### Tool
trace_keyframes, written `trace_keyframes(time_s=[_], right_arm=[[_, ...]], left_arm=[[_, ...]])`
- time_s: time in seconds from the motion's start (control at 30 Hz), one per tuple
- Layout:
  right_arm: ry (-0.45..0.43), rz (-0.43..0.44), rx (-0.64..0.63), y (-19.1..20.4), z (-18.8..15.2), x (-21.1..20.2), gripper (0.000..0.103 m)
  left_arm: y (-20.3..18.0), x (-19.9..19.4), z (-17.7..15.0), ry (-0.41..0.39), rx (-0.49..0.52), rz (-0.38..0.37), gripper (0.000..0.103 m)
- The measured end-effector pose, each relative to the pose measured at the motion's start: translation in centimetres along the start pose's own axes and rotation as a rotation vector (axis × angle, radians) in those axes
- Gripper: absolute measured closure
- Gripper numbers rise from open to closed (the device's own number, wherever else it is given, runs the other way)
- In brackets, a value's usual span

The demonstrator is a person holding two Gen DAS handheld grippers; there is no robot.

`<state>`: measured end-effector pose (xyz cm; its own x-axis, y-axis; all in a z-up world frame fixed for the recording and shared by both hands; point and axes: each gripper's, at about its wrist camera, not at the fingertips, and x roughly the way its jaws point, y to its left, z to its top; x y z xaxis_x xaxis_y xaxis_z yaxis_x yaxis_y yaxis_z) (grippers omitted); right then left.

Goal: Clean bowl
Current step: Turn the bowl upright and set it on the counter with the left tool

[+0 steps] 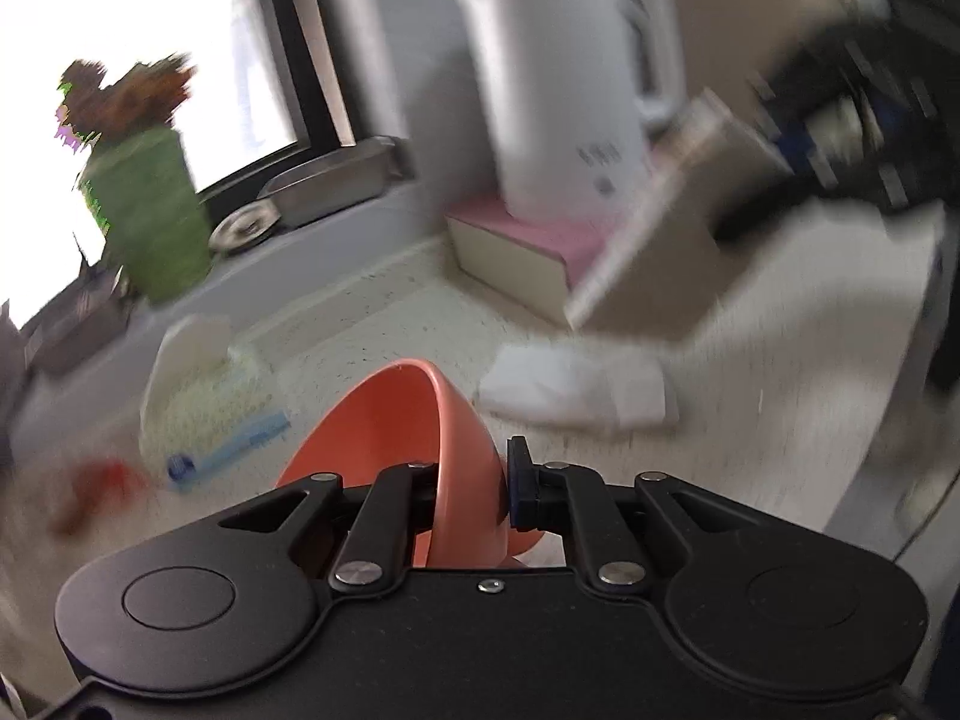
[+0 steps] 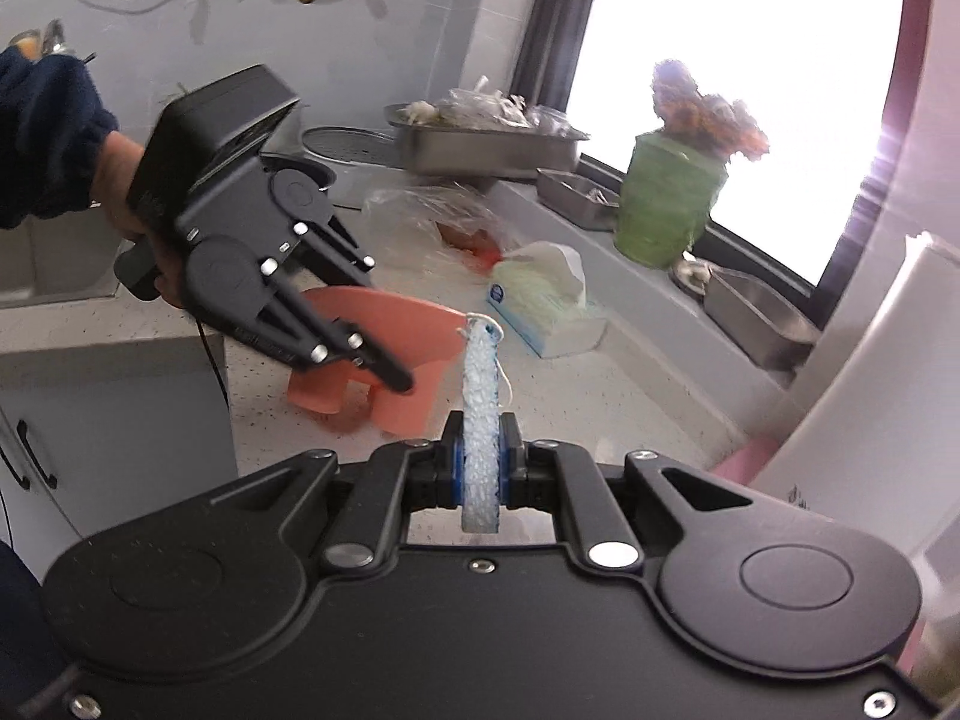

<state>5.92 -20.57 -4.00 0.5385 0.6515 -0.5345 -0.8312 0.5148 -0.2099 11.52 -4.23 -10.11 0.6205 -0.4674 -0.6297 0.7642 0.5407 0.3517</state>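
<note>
An orange bowl [image 1: 390,420] is tipped on its side, and my left gripper [image 1: 474,480] is shut on its rim. The right wrist view shows the same bowl [image 2: 408,324] held just above the speckled counter [image 2: 600,396] by the left gripper [image 2: 390,372], with a hand [image 2: 120,192] in a dark blue sleeve behind it. My right gripper [image 2: 480,438] is shut on a white and blue mesh scrubber [image 2: 480,372] that stands up between the pads. The scrubber's tip is close to the bowl's right edge; whether they touch is unclear.
A white kettle [image 1: 558,90] stands on a pink-topped box [image 1: 522,240] at the back. A white cloth [image 1: 576,387], a tissue pack [image 2: 540,300] and a plastic bag [image 2: 438,222] lie on the counter. A green plant pot [image 2: 666,198] and steel trays [image 2: 480,150] line the window sill.
</note>
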Motion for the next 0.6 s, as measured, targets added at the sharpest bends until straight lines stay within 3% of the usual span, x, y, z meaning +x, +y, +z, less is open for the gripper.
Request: trace_keyframes(time_s=[0.13,0.43,0.5,0.57,0.6], right_arm=[[0.025,-0.02,0.028,-0.4,-1.0,0.5,0.092],[0.062,-0.043,0.048,-0.9,-2.2,1.1,0.092],[0.055,-0.044,0.069,-1.1,-2.0,1.3,0.092],[0.052,-0.04,0.105,-1.6,-1.7,1.6,0.092],[0.055,-0.031,0.161,-2.1,-1.3,2.2,0.092]], left_arm=[[-2.3,1.0,-0.9,0.056,0.19,-0.001,0.092],[-3.1,2.3,-1.9,0.124,0.231,0.048,0.084],[-3.2,2.2,-2.1,0.107,0.223,0.095,0.071],[-3.1,2.0,-2.1,0.084,0.21,0.157,0.049],[-3.1,1.9,-2.0,0.072,0.205,0.18,0.046]])
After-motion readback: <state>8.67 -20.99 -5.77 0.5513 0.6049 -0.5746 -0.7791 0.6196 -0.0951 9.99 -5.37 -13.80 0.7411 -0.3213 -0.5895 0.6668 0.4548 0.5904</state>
